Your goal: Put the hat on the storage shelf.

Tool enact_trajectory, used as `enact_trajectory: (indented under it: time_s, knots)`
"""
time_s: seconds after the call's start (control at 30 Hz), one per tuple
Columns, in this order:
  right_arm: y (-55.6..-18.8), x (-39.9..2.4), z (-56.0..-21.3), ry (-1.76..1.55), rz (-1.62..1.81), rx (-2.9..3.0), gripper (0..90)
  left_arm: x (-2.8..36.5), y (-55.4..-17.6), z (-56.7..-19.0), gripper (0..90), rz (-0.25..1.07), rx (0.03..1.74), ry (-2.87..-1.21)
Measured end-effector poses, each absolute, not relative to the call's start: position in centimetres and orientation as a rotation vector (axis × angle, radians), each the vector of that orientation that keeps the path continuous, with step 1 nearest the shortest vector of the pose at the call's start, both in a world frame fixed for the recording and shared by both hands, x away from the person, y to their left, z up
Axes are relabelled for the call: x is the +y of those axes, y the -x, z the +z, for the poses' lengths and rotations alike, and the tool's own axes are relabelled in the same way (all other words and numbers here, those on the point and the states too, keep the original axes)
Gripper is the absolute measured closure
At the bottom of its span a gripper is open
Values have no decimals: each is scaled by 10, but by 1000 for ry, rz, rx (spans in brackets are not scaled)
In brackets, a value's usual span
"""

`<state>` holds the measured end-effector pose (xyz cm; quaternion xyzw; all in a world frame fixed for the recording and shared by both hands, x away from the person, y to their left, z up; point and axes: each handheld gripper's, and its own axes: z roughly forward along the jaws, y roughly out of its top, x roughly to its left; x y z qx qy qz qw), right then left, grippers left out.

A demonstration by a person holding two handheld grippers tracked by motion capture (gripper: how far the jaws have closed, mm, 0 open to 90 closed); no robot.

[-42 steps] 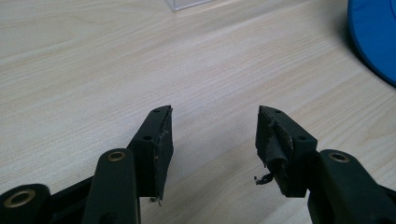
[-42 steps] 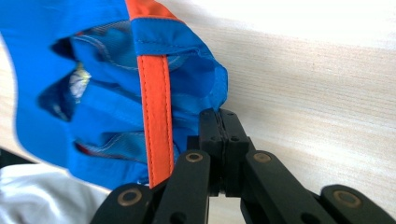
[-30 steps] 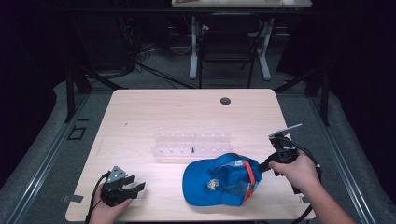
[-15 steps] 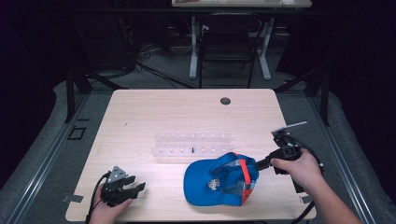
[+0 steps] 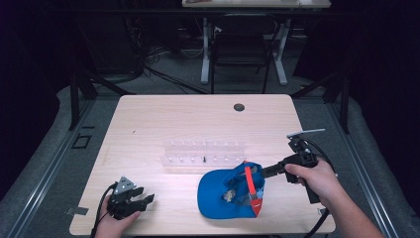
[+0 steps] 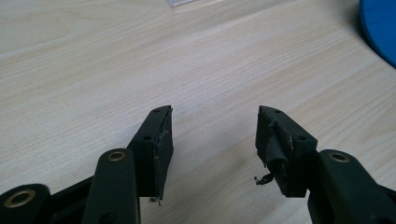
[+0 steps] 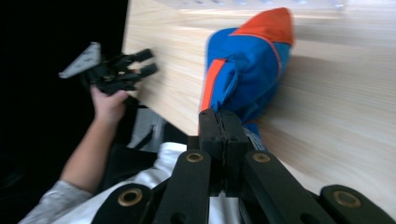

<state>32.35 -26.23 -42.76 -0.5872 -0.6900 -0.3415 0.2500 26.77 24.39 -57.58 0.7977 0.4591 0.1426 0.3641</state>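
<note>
A blue cap point(image 5: 223, 191) with an orange-red stripe lies at the table's front, right of the middle, and its right side is lifted. My right gripper point(image 5: 258, 173) reaches it from the right and is shut on the cap's edge. In the right gripper view the jaws point(image 7: 223, 128) are pressed together with the raised cap point(image 7: 247, 70) just beyond them. My left gripper point(image 5: 147, 199) rests open near the front left corner with nothing between its fingers point(image 6: 159, 140). The cap's blue brim point(image 6: 380, 28) lies off to its right.
A clear plastic rack point(image 5: 205, 153) lies across the middle of the table, just behind the cap. A small black disc point(image 5: 239, 107) sits near the far edge. Bare wood point(image 5: 148, 129) lies left and behind. A chair and desk legs stand beyond the table.
My right gripper has drawn slightly to the right, and the cap's right side has risen and folded up with it. The left gripper has stayed put.
</note>
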Motion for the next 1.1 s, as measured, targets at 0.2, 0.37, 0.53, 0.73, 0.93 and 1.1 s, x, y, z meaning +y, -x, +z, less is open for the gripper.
enact_trajectory:
  time_s: [0.2,0.37,0.53,0.73,0.93,1.1]
  knots:
    - [-324,-261,-426,1555,-987,-1807,900,244,-268,-576,465,369,1183,-2050]
    - [-325,-261,-421,1511,-1034,-1774,900,244,-268,-576,465,366,1186,-2051]
    - [-324,-261,-412,1495,-1086,-1732,900,244,-268,-576,465,365,1187,-2051]
    - [-323,-259,-391,1435,-1135,-1736,900,244,-268,-576,465,366,1187,-2050]
    - [-324,-256,-373,1391,-1190,-1718,900,244,-268,-576,465,367,1187,-2050]
    - [-326,-257,-364,1383,-1221,-1701,900,244,-268,-576,465,377,1183,-2054]
